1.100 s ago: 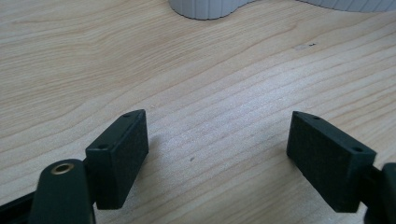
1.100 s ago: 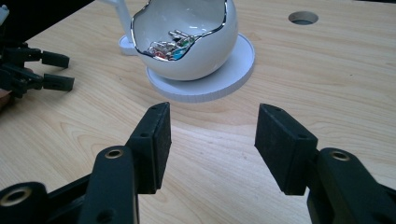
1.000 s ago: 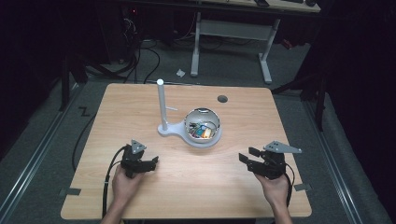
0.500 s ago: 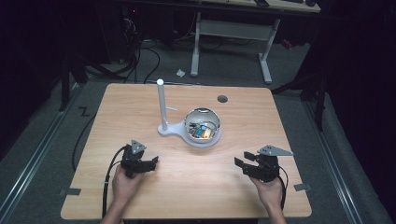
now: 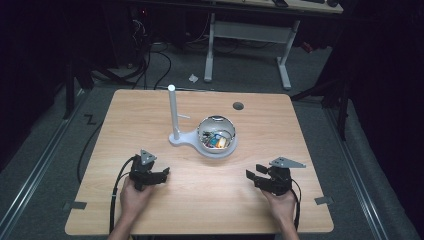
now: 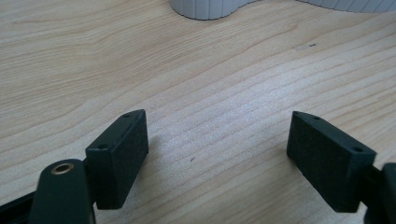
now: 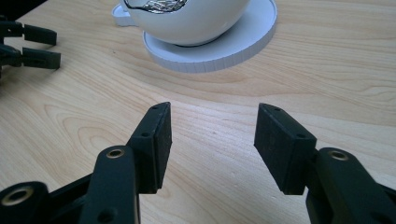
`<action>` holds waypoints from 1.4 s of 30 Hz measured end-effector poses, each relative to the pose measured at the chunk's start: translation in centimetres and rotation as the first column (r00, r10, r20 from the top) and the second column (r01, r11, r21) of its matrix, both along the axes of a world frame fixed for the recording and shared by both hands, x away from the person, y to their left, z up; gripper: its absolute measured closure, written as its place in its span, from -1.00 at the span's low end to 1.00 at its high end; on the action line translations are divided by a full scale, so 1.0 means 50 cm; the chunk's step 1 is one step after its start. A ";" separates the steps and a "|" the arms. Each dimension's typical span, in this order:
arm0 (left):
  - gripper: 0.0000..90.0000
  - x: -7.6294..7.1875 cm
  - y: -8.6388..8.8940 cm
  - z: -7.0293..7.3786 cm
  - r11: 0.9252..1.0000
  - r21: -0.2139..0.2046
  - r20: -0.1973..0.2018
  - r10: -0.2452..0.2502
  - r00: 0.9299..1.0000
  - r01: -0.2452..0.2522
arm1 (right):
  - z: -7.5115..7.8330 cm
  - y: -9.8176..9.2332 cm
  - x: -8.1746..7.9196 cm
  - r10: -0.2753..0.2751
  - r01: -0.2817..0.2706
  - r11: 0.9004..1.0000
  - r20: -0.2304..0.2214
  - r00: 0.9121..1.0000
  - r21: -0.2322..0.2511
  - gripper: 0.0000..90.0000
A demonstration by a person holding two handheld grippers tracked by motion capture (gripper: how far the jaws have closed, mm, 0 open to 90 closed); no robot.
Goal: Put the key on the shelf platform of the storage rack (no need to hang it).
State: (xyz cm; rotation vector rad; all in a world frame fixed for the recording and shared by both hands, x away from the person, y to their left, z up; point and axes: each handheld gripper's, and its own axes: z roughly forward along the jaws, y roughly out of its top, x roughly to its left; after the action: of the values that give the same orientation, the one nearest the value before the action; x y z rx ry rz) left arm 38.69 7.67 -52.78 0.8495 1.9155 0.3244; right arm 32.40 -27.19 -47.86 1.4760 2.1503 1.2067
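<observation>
A white bowl [image 5: 216,136] sits on a white round base joined to an upright white post [image 5: 172,111] at mid-table. Small coloured items lie inside the bowl. My left gripper [image 5: 164,173] rests on the wood near the front left, open and empty. In the left gripper view its gripper [image 6: 217,149] has the jaws spread wide over bare wood, with the white base [image 6: 205,7] at the top edge. My right gripper [image 5: 251,176] rests at the front right, open and empty. In the right gripper view that gripper [image 7: 212,135] faces the bowl [image 7: 187,21] and its base disc [image 7: 233,46].
The wooden table [image 5: 300,130] has a dark round hole [image 5: 238,106] near its far edge. In the right gripper view the left gripper [image 7: 35,44] shows at the upper left. Cables and a desk frame [image 5: 245,35] stand on the dark floor beyond.
My right gripper has shifted a little to the left and toward the front edge. The left gripper, the bowl and the stand have stayed where they were.
</observation>
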 end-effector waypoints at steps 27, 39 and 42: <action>-0.53 0.001 0.000 0.000 1.000 0.001 0.001 0.000 1.000 0.000 | -0.070 0.009 0.022 -0.046 0.041 0.996 -0.058 0.997 -0.077 0.02; -0.53 0.001 0.000 0.000 1.000 0.002 0.001 -0.001 1.000 0.001 | -0.079 0.028 0.015 -0.040 0.037 0.982 -0.011 0.999 -0.187 -0.01; -0.53 0.001 0.000 0.000 1.000 0.001 0.000 0.001 1.000 -0.001 | -0.079 0.035 0.015 -0.037 0.037 0.974 0.004 0.999 -0.225 -0.02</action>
State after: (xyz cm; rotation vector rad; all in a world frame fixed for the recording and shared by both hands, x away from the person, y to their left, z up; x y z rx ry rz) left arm 38.73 7.65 -52.79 0.8494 1.9154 0.3259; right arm 33.13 -25.42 -51.83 1.4117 2.1673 0.9141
